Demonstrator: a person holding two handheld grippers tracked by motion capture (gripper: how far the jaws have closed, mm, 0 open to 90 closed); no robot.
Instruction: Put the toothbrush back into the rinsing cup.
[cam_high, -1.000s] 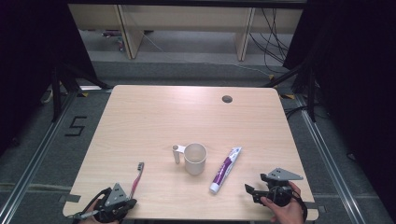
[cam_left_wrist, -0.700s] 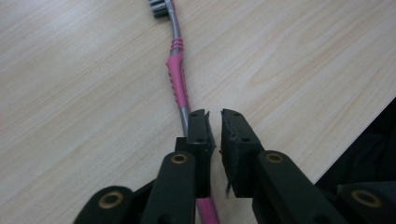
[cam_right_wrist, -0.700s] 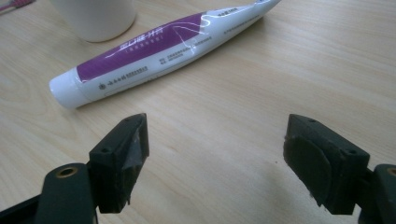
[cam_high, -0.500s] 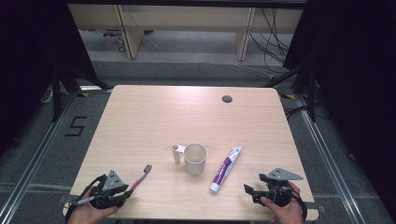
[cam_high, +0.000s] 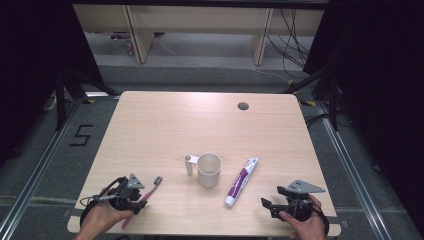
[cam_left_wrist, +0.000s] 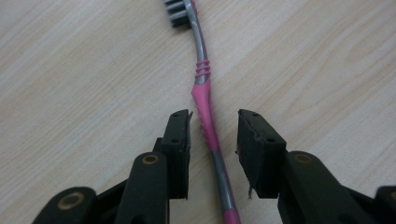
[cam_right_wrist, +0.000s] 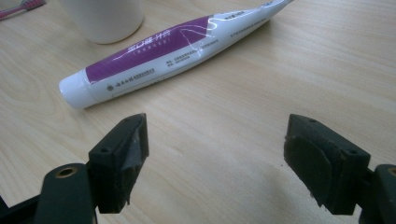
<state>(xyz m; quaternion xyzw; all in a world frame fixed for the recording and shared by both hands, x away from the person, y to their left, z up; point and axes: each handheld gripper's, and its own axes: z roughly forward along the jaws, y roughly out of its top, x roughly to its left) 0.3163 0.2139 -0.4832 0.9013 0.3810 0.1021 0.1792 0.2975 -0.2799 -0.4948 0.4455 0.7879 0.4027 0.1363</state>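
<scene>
**Toothbrush let go near the table's front-left corner**

Since the earlier high view, the toothbrush (cam_high: 143, 197) had swung from pointing toward twelve o'clock to lying aslant, its bristle head toward one o'clock, and the left gripper (cam_high: 133, 199) had drawn back toward the table's near-left corner; its jaws had just been opening, with the pink handle lying between them but touched by neither pad. Seen from the left gripper view, the toothbrush (cam_left_wrist: 207, 121) ran from six o'clock up to twelve, bristles at the top edge, flat on the wooden table (cam_left_wrist: 84, 70); the left gripper (cam_left_wrist: 214, 140) straddled its handle with a small gap on each side.

At the table's five o'clock corner the right gripper (cam_high: 268, 205) rested where it had been, held in the person's right hand (cam_high: 302, 225); in the right gripper view its jaws stood spread wide over bare wood, gripping nothing. The toothpaste tube (cam_right_wrist: 173, 49) lay at its eleven o'clock, cap toward nine; the white cup (cam_high: 208, 170) stood mid-table, the tube just beside it at three o'clock, the toothbrush well apart at eight o'clock.
</scene>
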